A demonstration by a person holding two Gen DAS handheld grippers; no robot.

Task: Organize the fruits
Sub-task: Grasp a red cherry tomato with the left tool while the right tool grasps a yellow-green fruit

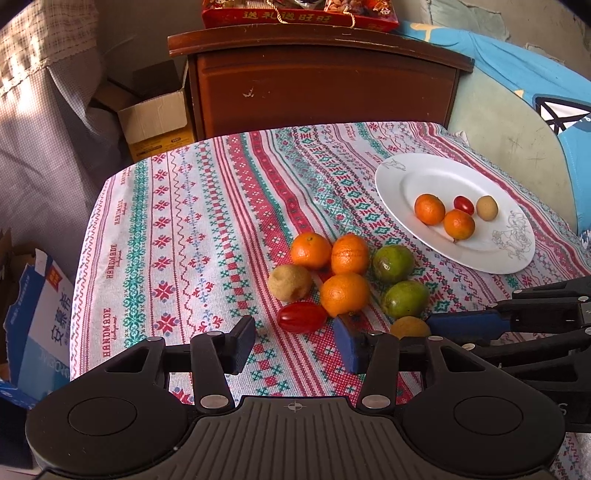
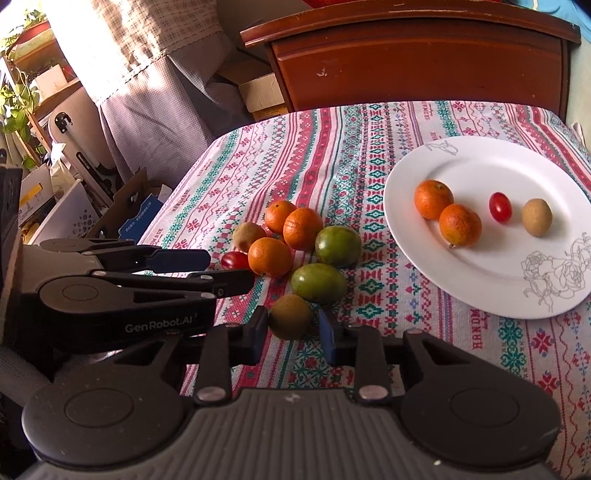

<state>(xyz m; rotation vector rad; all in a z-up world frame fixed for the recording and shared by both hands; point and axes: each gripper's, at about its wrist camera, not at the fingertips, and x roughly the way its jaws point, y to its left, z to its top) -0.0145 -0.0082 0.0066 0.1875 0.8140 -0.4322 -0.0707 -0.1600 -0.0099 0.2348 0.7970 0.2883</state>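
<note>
Broadly, a soft woven tablecloth point(image 1: 192, 229) in red, teal and white cross-stitch bands covers the table, and behind it stands a dark glossy wooden cabinet point(image 1: 325, 88) with chipped varnish. To the right sits a smooth round white plate point(image 2: 491, 280) with line-drawn roses on its rim; on it lie two dimpled mandarins point(image 2: 434, 199), one glossy cherry tomato and one dull brown, fuzzy-looking fruit.

The loose fruit pile point(image 1: 345, 277) lies on the cloth near the plate – three orange mandarins, two waxy green oval fruits, a matte tan one and an oblong red tomato point(image 1: 302, 316).

The left gripper point(image 1: 295, 341), matte black plastic with blue pads, stands partly spread just above the tomato; the tomato is not between its pads, which grip nothing. The right gripper point(image 2: 291, 338) has its pads either side of a small brownish-green fruit point(image 2: 290, 320) at the near edge of the pile; whether they actually press it I cannot tell.

Only the right wrist view shows that fruit whole – the left wrist view catches just an orange-lit sliver behind its own finger. The right view alone shows houseplants point(image 2: 16, 99) and white perforated bins at the window; the left view alone shows a red gift box point(image 1: 299, 14) on the cabinet and a blue printed carton point(image 1: 37, 317) on the floor
</note>
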